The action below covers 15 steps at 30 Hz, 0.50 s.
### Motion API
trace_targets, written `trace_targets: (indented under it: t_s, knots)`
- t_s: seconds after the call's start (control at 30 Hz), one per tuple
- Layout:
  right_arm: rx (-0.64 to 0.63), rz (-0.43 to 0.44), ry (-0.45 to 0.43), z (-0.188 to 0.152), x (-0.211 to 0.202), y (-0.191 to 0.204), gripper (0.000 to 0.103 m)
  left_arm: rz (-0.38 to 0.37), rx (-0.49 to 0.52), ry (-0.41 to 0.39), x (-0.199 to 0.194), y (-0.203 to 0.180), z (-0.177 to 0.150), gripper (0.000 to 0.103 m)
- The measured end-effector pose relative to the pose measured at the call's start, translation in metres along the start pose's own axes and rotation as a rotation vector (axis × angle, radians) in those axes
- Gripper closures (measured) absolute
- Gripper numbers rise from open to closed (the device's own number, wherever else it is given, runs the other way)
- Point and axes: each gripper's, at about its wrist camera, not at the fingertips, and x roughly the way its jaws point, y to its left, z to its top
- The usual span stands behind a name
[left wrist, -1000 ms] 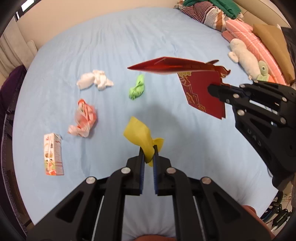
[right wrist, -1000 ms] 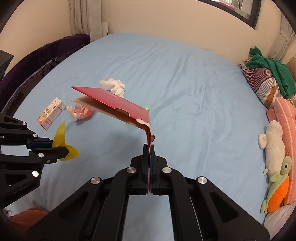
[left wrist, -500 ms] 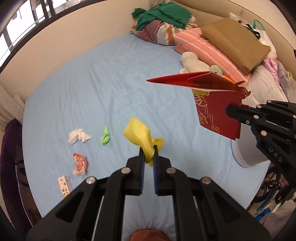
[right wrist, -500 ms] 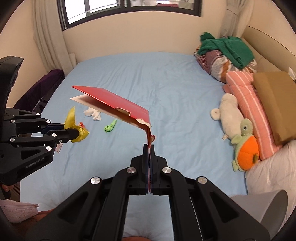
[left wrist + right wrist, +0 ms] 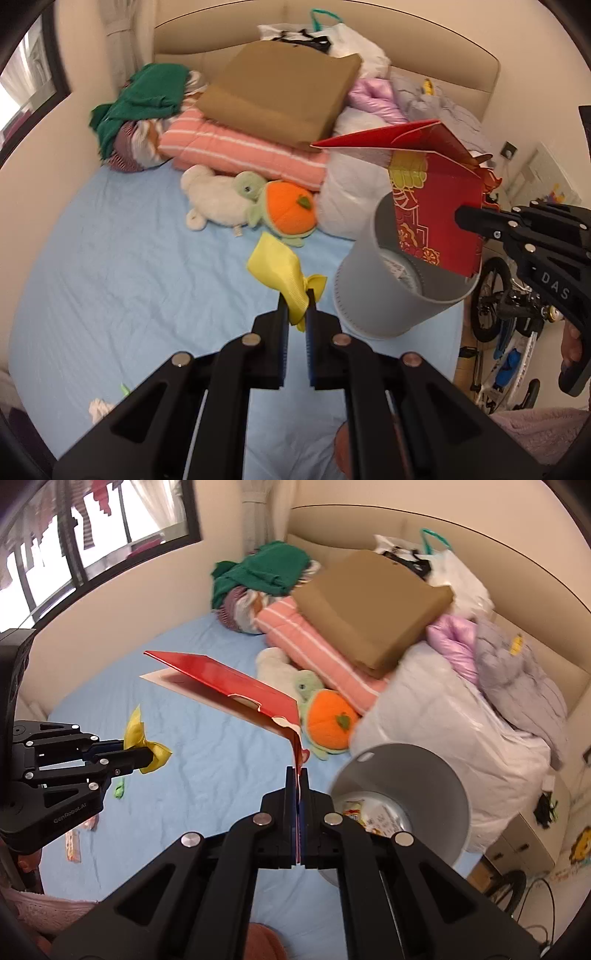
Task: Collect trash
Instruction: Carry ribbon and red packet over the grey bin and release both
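Both grippers' (two) trash binward

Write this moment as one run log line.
left gripper: shut on yellow wrapper | right gripper: shut on red envelope | grey bin: near

A yellow wrapper [image 5: 280, 272] and a red envelope [image 5: 432, 206] with gold ornament are seen. The bin [image 5: 388, 291] is grey, the sheet [image 5: 122, 266] pale blue. A pink, white-striped blanket [image 5: 240, 147], a brown cushion [image 5: 280, 88] and an orange-and-green plush [image 5: 284, 210] are shown.
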Motion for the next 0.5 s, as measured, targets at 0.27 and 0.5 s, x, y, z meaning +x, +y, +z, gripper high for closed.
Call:
trace_targets:
  t_s: [0.27,0.5]
  knots:
    - [0.217,-0.144,-0.028,-0.016,-0.027,-0.097,0.103,-0.136,0.212,-0.010,0.031,-0.085,0.059,0.095]
    - [0.287,-0.154,-0.023,-0.024,-0.023,-0.140,0.103,-0.189,0.285,0.012,0.064,-0.133,0.082,0.094]
